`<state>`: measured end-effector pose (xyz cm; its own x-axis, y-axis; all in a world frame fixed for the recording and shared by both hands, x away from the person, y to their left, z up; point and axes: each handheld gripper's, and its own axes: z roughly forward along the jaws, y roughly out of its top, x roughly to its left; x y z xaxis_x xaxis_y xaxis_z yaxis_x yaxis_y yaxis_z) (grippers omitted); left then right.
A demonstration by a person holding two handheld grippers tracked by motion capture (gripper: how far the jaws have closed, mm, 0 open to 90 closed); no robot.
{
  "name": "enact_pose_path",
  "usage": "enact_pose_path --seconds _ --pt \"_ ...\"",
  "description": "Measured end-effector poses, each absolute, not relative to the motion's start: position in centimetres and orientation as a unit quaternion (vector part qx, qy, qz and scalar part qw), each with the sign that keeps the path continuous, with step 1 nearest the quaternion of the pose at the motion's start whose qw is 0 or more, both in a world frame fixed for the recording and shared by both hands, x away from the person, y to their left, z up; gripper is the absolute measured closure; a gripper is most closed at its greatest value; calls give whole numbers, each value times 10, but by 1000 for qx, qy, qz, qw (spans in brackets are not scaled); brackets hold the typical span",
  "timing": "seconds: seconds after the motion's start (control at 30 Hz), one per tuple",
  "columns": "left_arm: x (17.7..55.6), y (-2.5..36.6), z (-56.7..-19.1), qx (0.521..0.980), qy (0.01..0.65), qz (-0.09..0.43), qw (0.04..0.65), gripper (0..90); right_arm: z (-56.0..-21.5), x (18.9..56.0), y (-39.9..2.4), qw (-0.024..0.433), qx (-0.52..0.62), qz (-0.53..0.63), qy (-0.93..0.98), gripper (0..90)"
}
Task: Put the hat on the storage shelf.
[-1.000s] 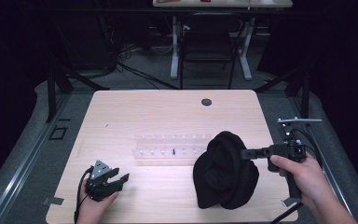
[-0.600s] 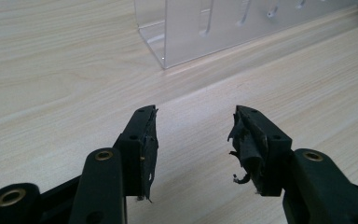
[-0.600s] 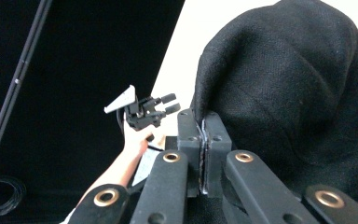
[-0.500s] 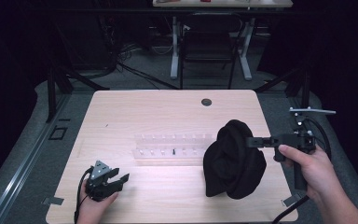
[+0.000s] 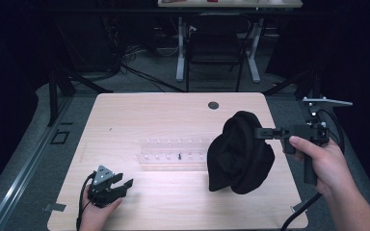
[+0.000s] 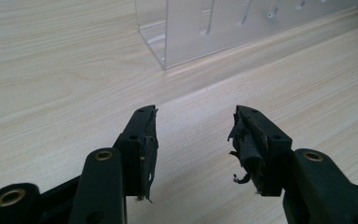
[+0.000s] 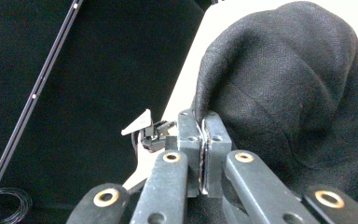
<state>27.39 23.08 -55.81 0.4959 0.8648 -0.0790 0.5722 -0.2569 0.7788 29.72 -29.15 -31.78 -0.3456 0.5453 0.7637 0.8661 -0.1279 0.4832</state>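
A black cloth (image 5: 240, 153) hangs bunched at centre right of the high view, its top edge pinched between the clenched jaws of the right gripper (image 5: 259, 133); the lower folds reach the table (image 5: 149, 113). Just left of it, mid-frame, lies a clear rack (image 5: 173, 153). At lower left the left gripper (image 5: 125, 184) rests on the wood, jaws parted and empty, frayed pads (image 6: 243, 148) showing in its own view.

Both handheld two-jaw black grippers have brass-coloured rivets at their linkage joints. The left gripper (image 6: 193, 140) has frayed black pads and a grey triangular plate (image 5: 103, 172). The right gripper (image 7: 204, 123) trails a thick black cable (image 5: 302, 211).
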Motion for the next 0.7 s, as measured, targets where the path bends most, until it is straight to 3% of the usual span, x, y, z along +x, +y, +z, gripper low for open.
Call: enact_pose_path --seconds 0.7 --pt "274 230 -558 770 465 185 396 497 -300 309 -285 143 -546 -521 -640 886"
